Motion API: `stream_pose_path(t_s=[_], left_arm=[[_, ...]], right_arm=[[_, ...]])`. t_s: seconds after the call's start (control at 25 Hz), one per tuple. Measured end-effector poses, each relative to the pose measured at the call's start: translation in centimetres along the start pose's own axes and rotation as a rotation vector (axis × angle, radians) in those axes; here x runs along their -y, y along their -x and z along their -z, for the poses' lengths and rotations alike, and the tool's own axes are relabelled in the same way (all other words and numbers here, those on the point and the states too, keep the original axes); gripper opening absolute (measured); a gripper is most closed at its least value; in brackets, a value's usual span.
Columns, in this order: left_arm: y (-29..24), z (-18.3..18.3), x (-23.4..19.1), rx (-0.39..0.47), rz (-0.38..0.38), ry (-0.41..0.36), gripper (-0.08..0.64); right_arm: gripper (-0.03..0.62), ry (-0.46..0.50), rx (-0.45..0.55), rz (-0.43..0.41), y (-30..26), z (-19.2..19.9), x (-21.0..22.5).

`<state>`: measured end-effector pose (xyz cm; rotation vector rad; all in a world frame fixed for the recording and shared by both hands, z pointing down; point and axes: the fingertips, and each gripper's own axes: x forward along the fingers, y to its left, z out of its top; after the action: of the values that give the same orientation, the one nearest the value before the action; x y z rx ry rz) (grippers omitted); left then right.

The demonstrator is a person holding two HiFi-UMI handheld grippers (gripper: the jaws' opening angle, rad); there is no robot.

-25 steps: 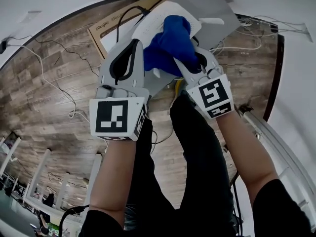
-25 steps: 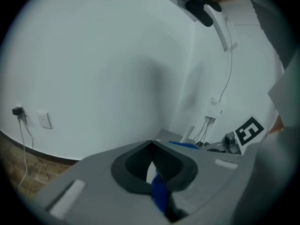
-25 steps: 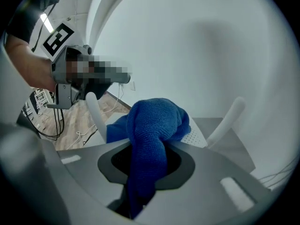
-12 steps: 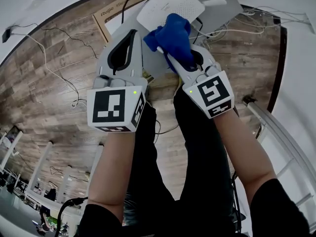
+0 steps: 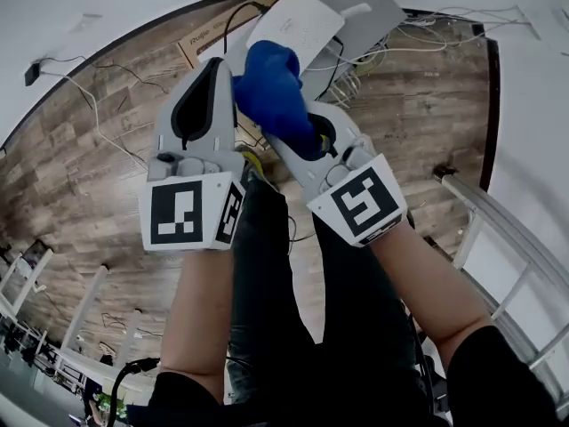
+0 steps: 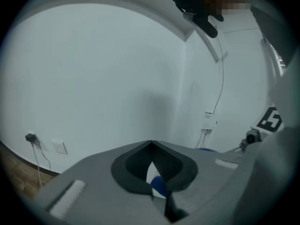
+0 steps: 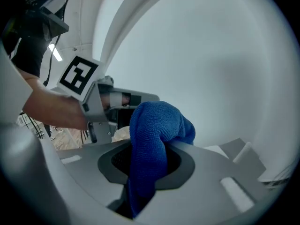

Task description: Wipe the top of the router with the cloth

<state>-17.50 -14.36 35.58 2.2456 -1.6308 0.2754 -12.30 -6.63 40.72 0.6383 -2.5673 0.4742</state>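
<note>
Soft blue cloth (image 5: 271, 96) has drawn back from flat white router (image 5: 298, 25); right claw (image 7: 150, 149) pinches its limp fold; left claw (image 5: 216, 69) pressed together.

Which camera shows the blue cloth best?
The right gripper view: the cloth fills its middle, pinched in the right gripper. The head view shows it bunched from above; the left gripper view shows only a blue sliver.

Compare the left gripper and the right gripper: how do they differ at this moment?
The left gripper has its jaws together with nothing between them; the right gripper is clamped on the blue cloth. In the head view the left gripper points almost straight up the picture, while the right gripper leans toward the left one. Both are light grey and carry a marker cube.
</note>
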Motion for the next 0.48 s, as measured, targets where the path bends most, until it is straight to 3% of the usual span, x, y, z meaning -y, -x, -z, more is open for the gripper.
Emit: stream_pose_path(t_s=[0.12,0.24,0.36,0.48], left_arm=[[1.4,-0.5,-2.6,0.038,-0.057,0.004,0.002],[1.5,1.7,-3.5,0.053,-0.072,0.026,0.002],[0.7,5.5,-2.8,0.030,-0.054,0.053,0.002],[-0.1,8.6,-1.7,-0.004,-0.033,0.080,0.002]], right_arm=[[0.110,0.037,-0.032,-0.080,-2.4,2.6,-2.6],[0.110,0.028,-0.104,-0.112,-5.3,8.3,-2.9],[0.109,0.019,-0.160,-0.073,-7.0,13.0,-0.9],[0.109,-0.007,-0.181,-0.003,-7.3,15.2,2.5]])
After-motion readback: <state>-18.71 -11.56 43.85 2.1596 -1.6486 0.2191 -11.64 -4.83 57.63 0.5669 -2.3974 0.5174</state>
